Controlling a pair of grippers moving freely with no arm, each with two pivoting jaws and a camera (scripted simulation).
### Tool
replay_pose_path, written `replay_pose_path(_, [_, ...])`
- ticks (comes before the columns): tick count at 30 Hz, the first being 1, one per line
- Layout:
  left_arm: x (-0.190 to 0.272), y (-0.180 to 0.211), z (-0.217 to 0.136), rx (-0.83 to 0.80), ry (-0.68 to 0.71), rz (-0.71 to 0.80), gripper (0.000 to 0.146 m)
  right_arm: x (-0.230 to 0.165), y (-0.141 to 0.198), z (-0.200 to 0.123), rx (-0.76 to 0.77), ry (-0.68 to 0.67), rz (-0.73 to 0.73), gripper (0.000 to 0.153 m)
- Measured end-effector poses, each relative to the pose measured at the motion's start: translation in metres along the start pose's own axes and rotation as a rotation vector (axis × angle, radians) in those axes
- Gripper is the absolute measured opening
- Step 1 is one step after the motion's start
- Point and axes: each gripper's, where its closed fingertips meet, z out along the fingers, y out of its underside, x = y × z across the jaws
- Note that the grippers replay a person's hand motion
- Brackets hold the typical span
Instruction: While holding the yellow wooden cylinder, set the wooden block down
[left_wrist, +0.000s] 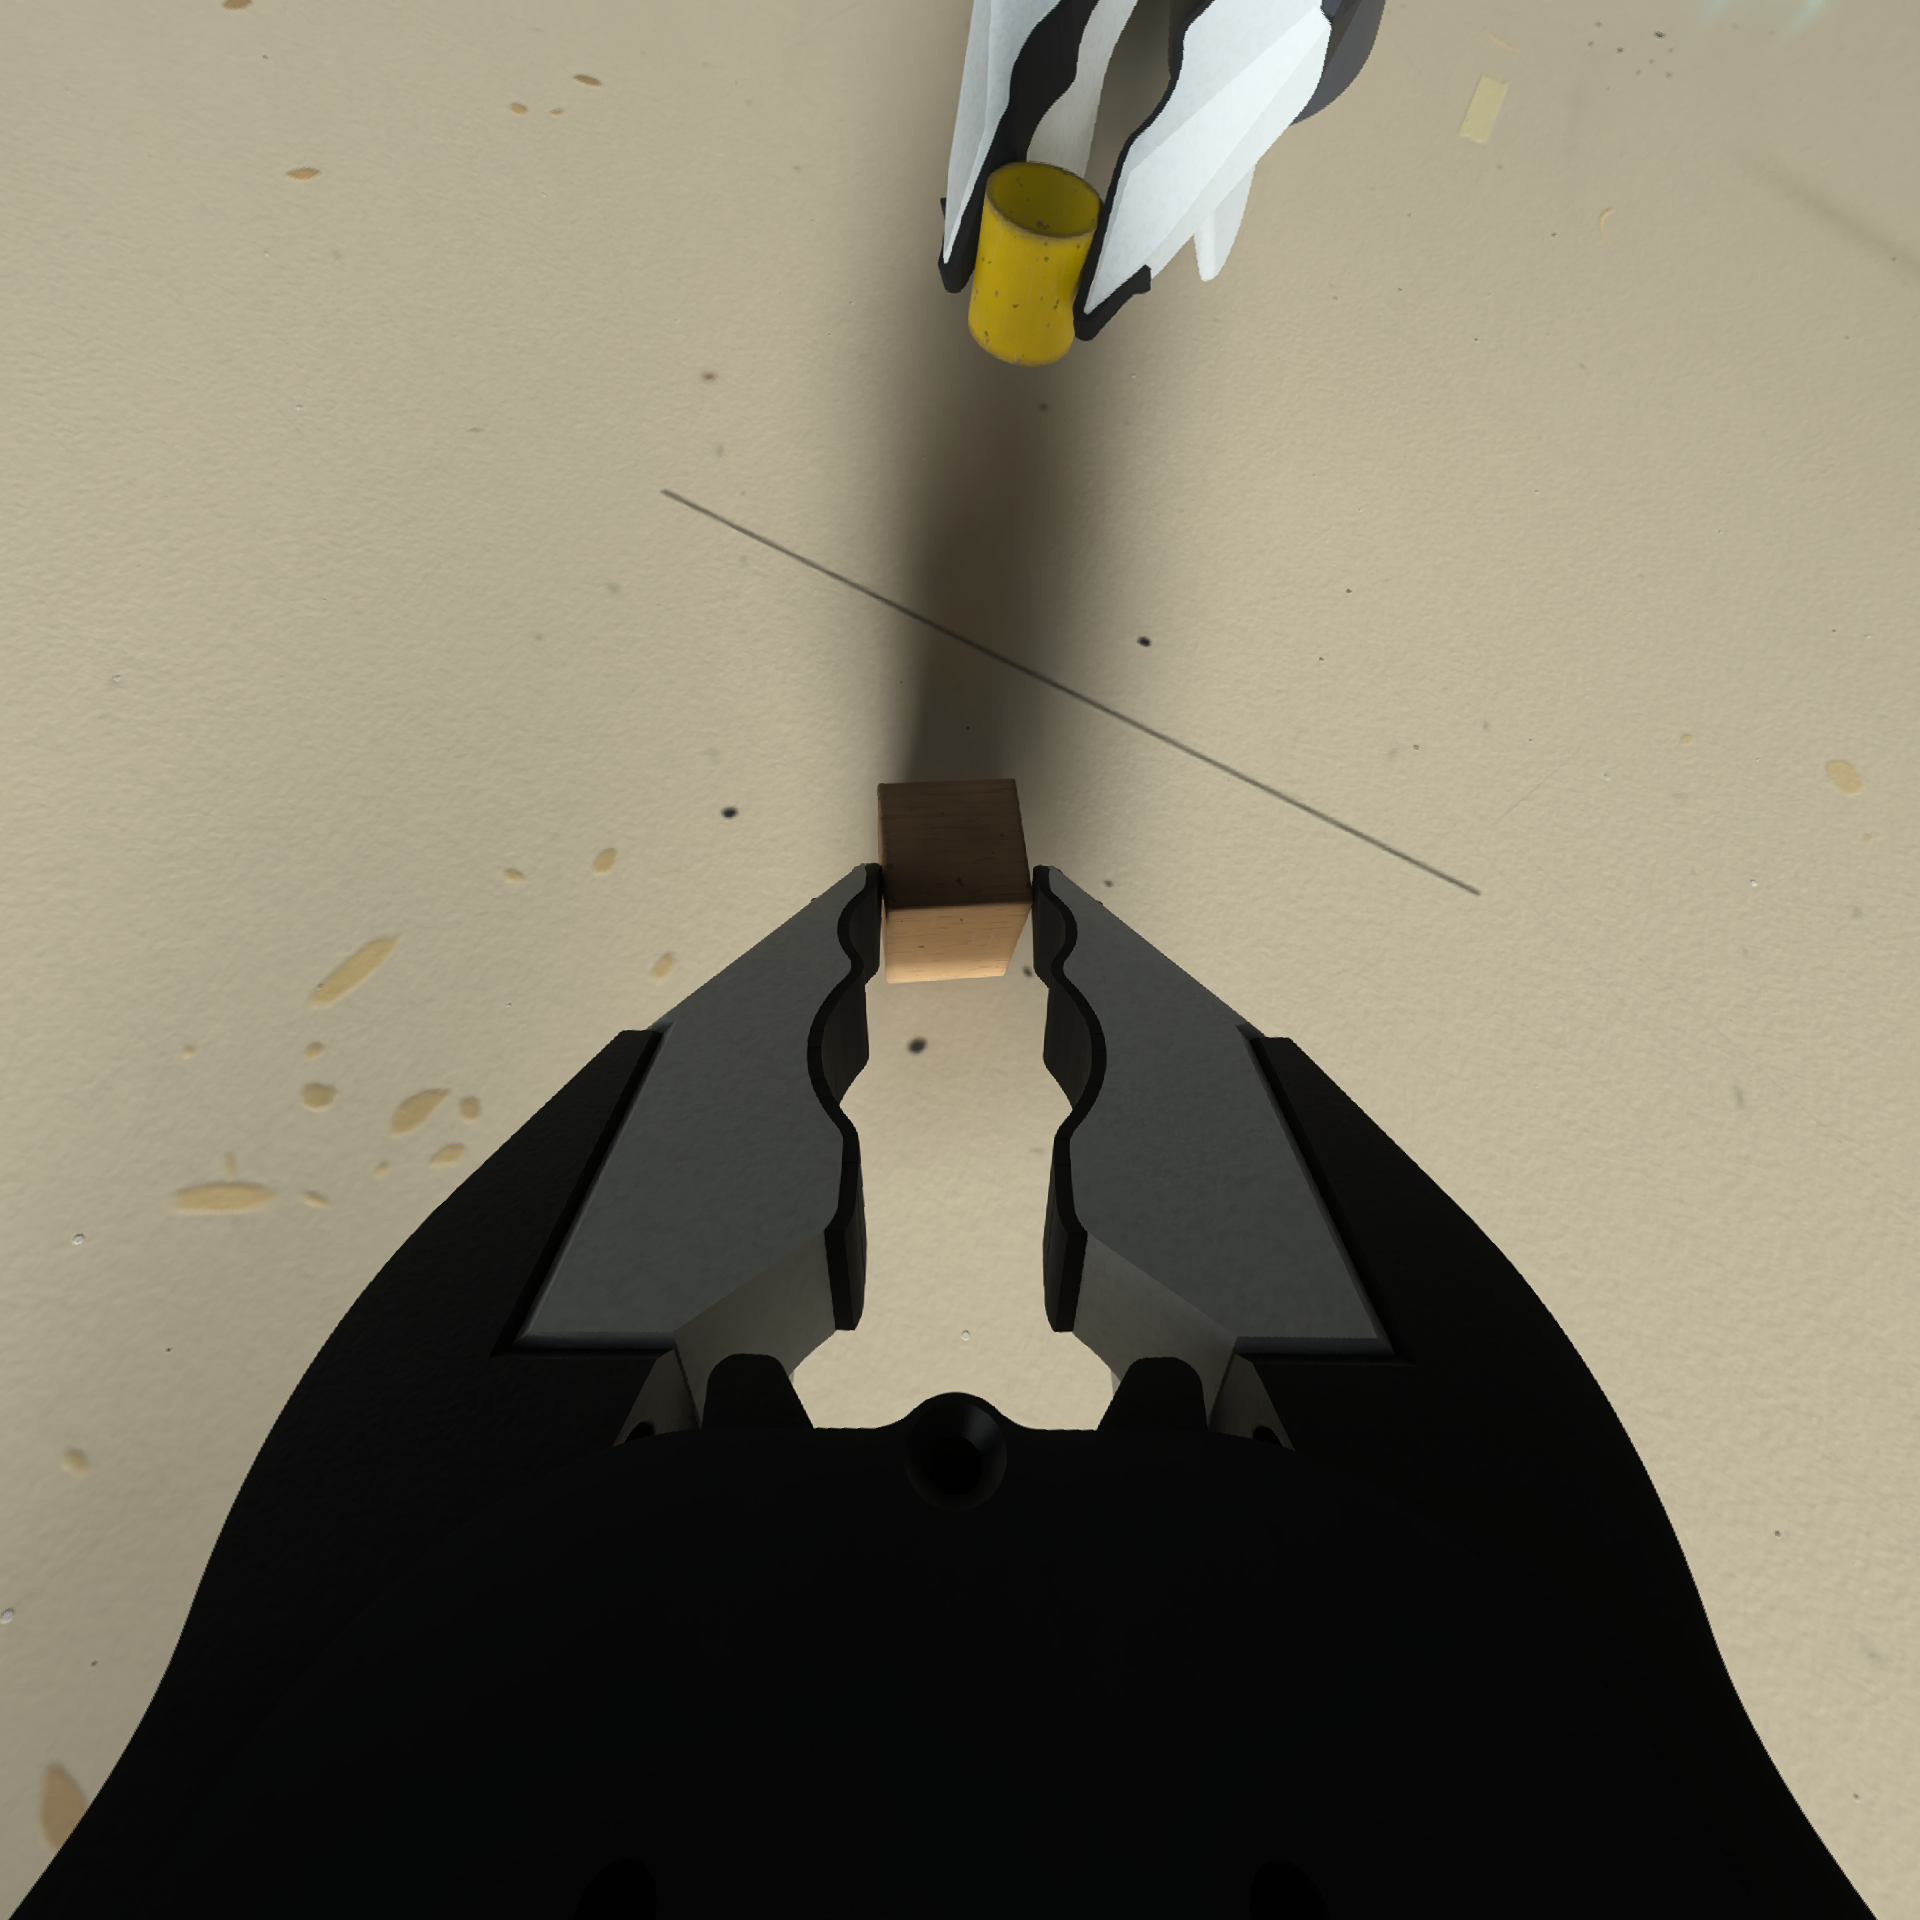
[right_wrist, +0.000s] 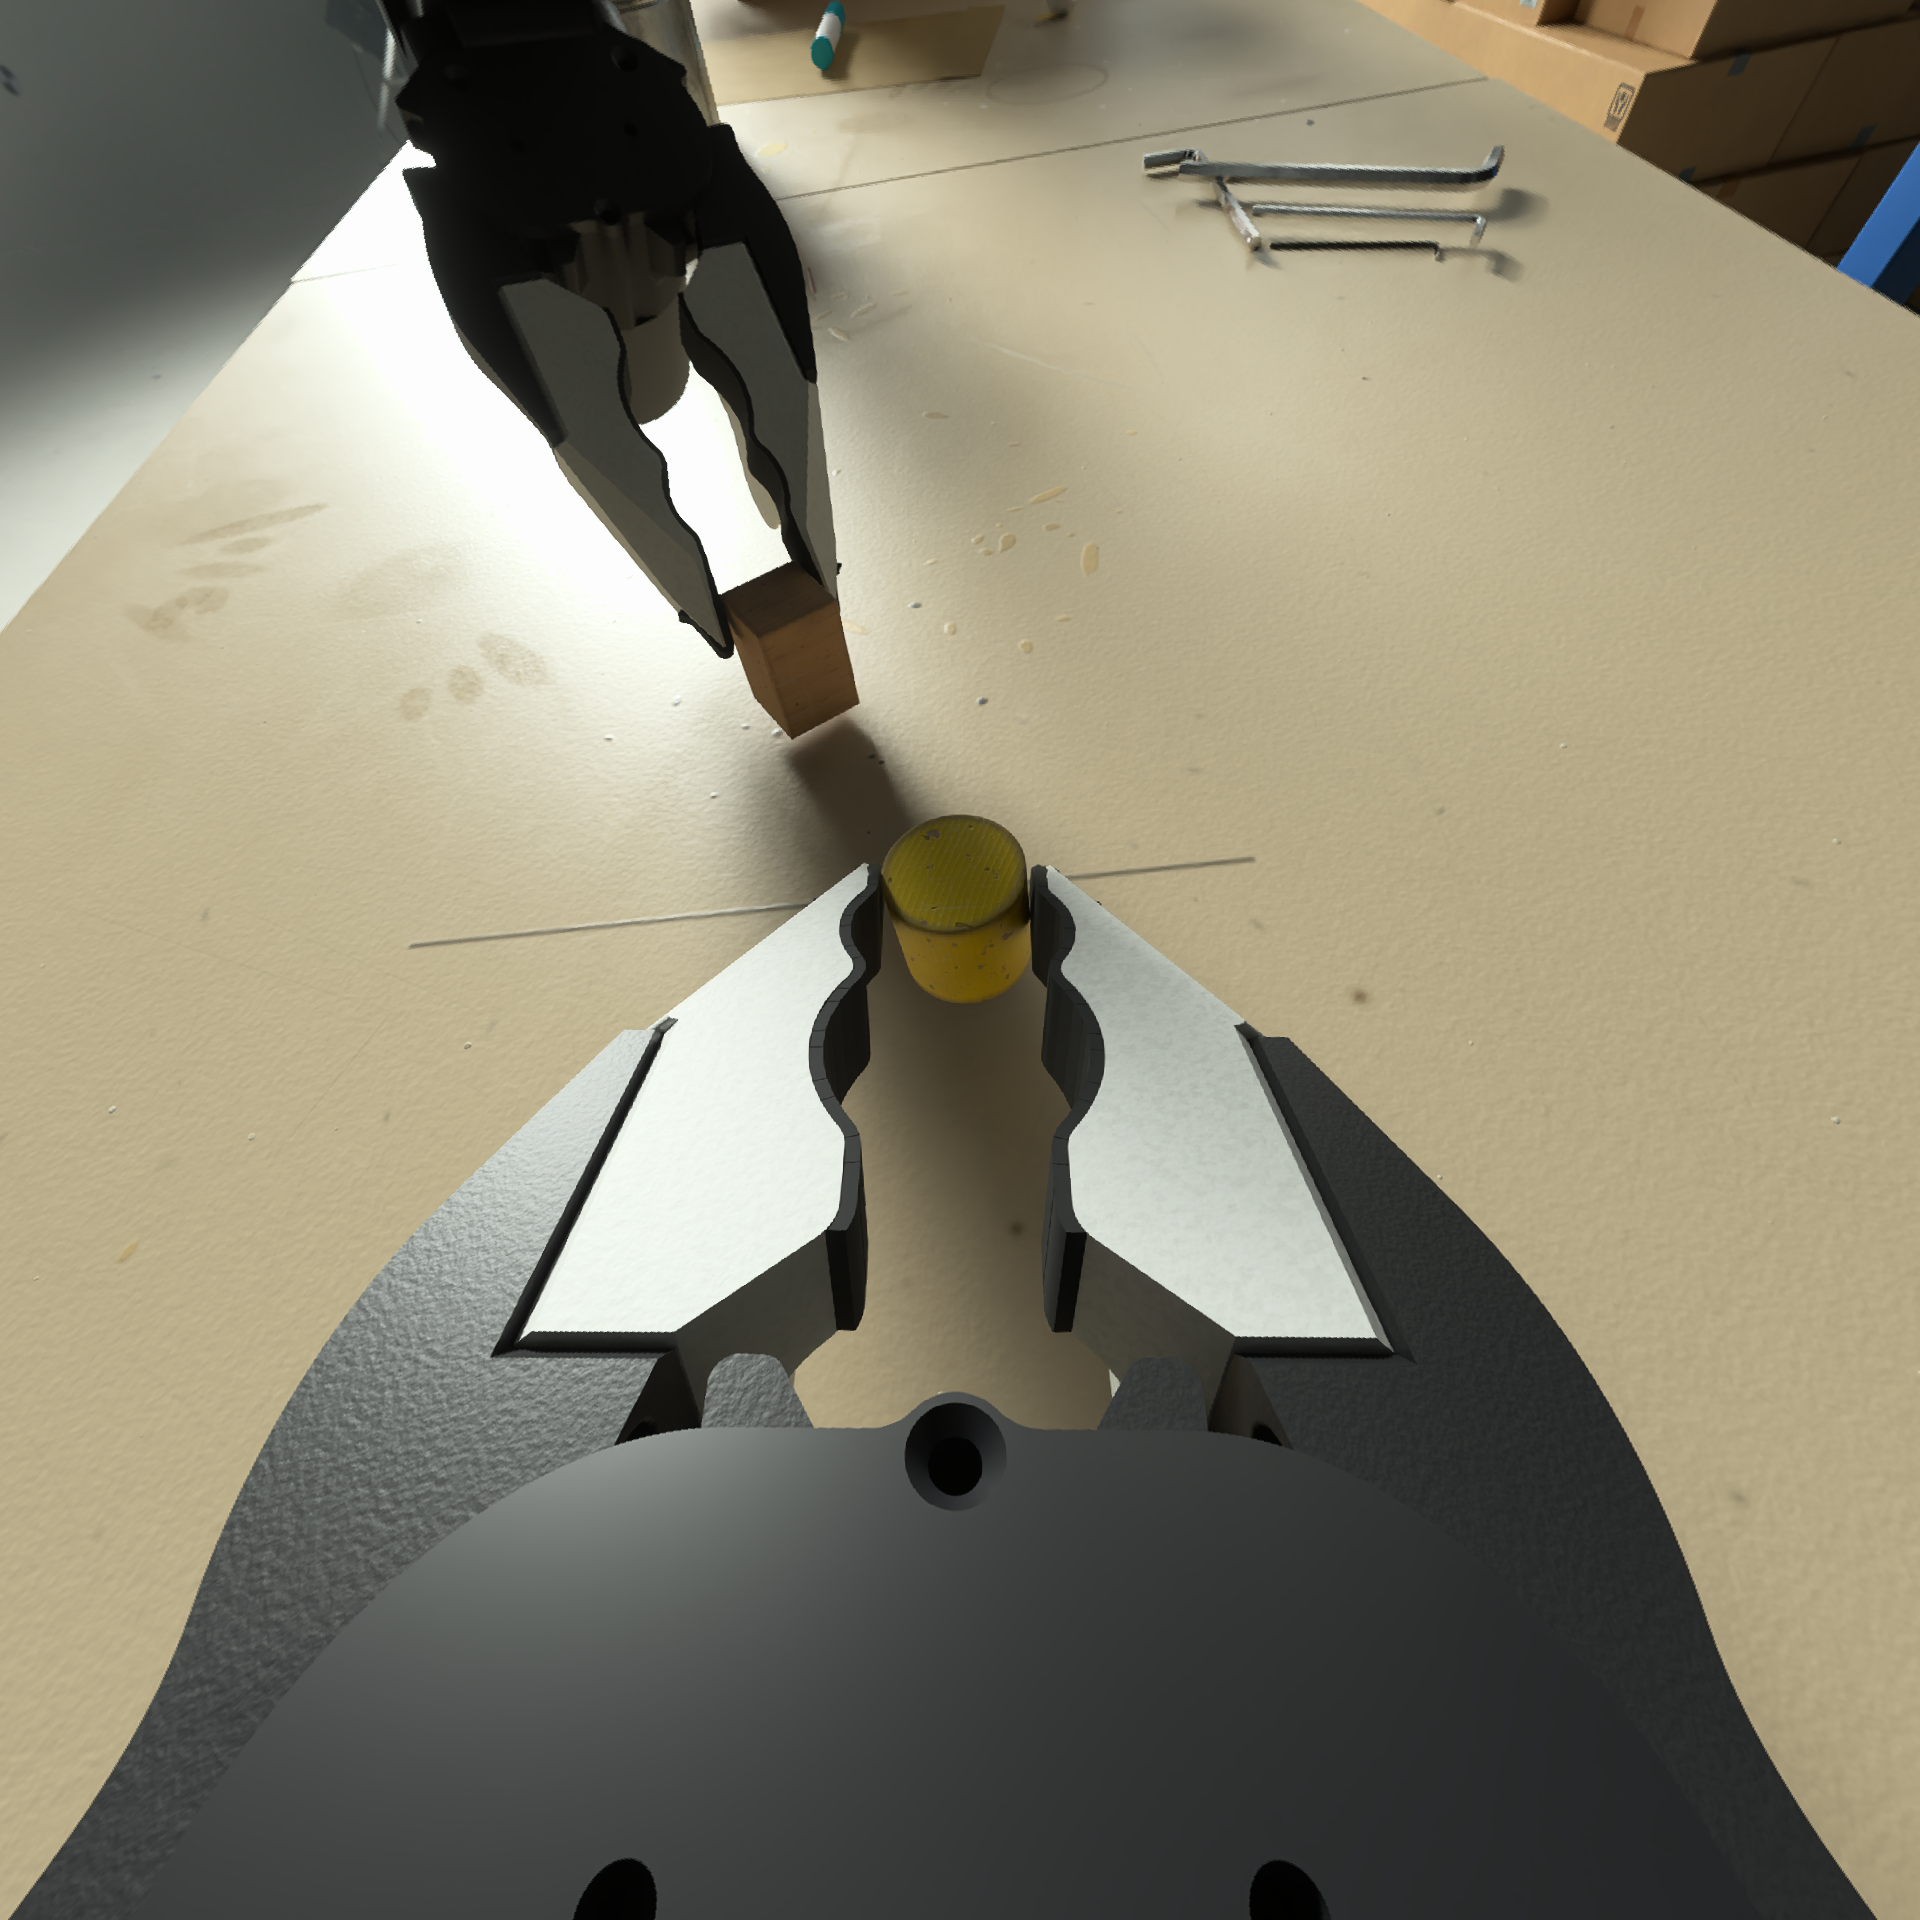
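Between the tips of the left gripper (left_wrist: 956, 883), a wooden block (left_wrist: 951, 883) is pinched, its 2 side faces pressed by the dark finger pads; the fingers are closed only as far as the block's width allows. From the right wrist view the same block (right_wrist: 795, 660) is seen tilted, one lower corner pointing down and held clear of the table (right_wrist: 1351, 727), with its shadow cast on the surface just beneath. The left gripper (right_wrist: 774, 613) is angled downward and toward the right gripper in that view, its dark body raised behind the fingers.

The yellow wooden cylinder (right_wrist: 956, 909) is clamped at the fingertips of the right gripper (right_wrist: 956, 894), one flat end facing the camera, the pale fingers closed against its curved sides. From the left wrist view the cylinder (left_wrist: 1031, 265) is seen roughly upright, its lower part hanging below the fingertips of the right gripper (left_wrist: 1023, 281), which points down from the top of the frame. Whether the cylinder is clear of the table cannot be told with certainty.

The 2 held pieces are near each other but apart. A thin dark line (left_wrist: 1070, 691) is drawn across the tan tabletop between them.

Farther back (well away from both grippers) 3 metal bars (right_wrist: 1340, 197) lie on the table, and cardboard boxes (right_wrist: 1714, 94) are stacked at its far right edge; what they contain cannot be seen.
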Motion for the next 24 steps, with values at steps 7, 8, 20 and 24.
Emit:
replay_pose_path(7, [-0.0013, -0.0007, 0.0011, -0.001, 0.019, -0.002, 0.029, 0.0033, 0.0054, 0.0020, -0.028, 0.028, -0.008, 0.028])
replay_pose_path(8, [-0.0013, -0.0007, 0.0015, 0.001, 0.020, -0.003, 0.029, 0.0034, 0.0057, 0.0020, -0.029, 0.029, -0.008, 0.028])
replay_pose_path(20, [-0.0011, -0.0004, 0.0029, 0.041, 0.057, -0.041, 0.029, 0.0036, 0.0064, 0.0022, -0.030, 0.034, -0.004, 0.028])
replay_pose_path(24, [-0.0011, -0.0003, 0.0031, 0.043, 0.072, -0.054, 0.029, 0.0033, 0.0065, 0.0024, -0.031, 0.035, -0.005, 0.028])
